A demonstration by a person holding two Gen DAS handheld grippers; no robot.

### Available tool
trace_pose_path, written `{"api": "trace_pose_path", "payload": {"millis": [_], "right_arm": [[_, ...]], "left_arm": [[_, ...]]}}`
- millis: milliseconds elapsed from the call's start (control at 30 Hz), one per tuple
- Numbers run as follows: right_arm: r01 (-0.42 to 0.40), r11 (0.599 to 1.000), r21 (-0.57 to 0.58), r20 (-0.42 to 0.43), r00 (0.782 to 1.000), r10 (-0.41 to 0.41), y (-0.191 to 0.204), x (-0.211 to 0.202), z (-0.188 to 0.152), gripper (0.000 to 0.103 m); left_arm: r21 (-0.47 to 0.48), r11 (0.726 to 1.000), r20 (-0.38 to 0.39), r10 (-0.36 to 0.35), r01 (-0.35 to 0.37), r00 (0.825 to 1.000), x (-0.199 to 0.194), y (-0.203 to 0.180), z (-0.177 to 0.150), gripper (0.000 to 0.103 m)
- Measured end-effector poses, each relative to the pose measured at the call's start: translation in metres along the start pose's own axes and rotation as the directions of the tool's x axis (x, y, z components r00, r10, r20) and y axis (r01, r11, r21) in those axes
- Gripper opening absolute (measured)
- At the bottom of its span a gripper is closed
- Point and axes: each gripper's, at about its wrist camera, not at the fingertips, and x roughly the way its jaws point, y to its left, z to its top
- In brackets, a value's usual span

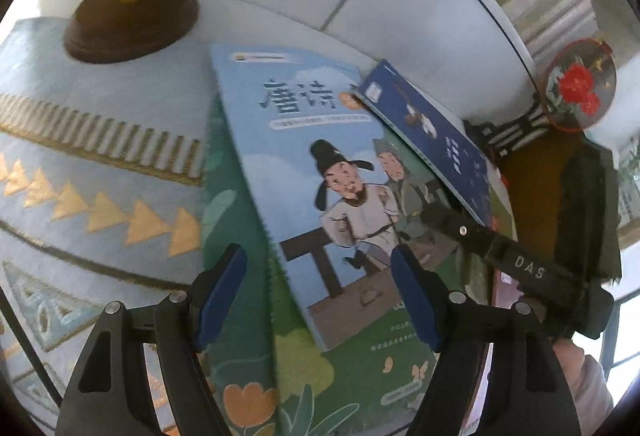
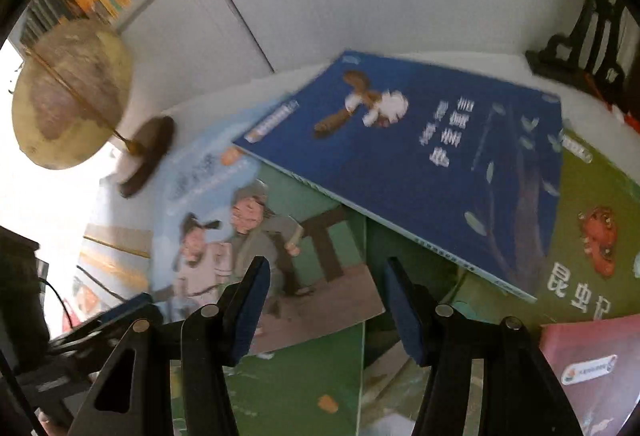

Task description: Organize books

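Approach step, nothing gripped. Left gripper (image 1: 320, 296) spread, empty, above the light-blue poetry picture book (image 1: 312, 175) topping the loose pile. Right gripper (image 2: 324, 308) likewise spread, dark-blue paperback (image 2: 420, 171) just ahead. Next, probably: lower, pinch an edge, square up.

Light-blue book (image 1: 296, 163), navy book (image 2: 420, 171), green book (image 2: 592, 220), yellowish globe (image 2: 68, 99)

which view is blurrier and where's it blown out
Right wrist view is blurrier: the dark blue book and globe smear with motion, and the left edge washes out white. Left wrist view is sharper, the light blue book legible; both bend at the rim.
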Motion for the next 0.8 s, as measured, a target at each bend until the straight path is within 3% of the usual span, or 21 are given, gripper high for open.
{"api": "trace_pose_path", "payload": {"millis": [233,500,600,800], "right_arm": [[-0.002,0.990,-0.140,-0.034,0.999,-0.003,0.017,-0.005,-0.009,0.058],[-0.017,0.981,-0.192,-0.065,0.998,0.005,0.033,-0.033,-0.046,0.058],[-0.022,0.978,-0.206,-0.063,0.998,0.009,0.042,-0.052,-0.068,0.058],[-0.066,0.991,-0.118,-0.102,0.993,0.054,0.041,-0.089,-0.129,0.058]], "left_arm": [[0.147,0.986,-0.044,0.087,-0.080,0.995,0.006,-0.019,-0.002,0.073],[0.224,0.971,-0.058,0.092,-0.077,0.994,-0.026,-0.027,-0.025,0.073],[0.196,0.979,-0.091,0.072,-0.053,0.993,-0.037,-0.025,-0.043,0.073],[0.214,0.977,-0.173,0.054,-0.015,0.983,-0.065,-0.029,-0.109,0.073]]}}
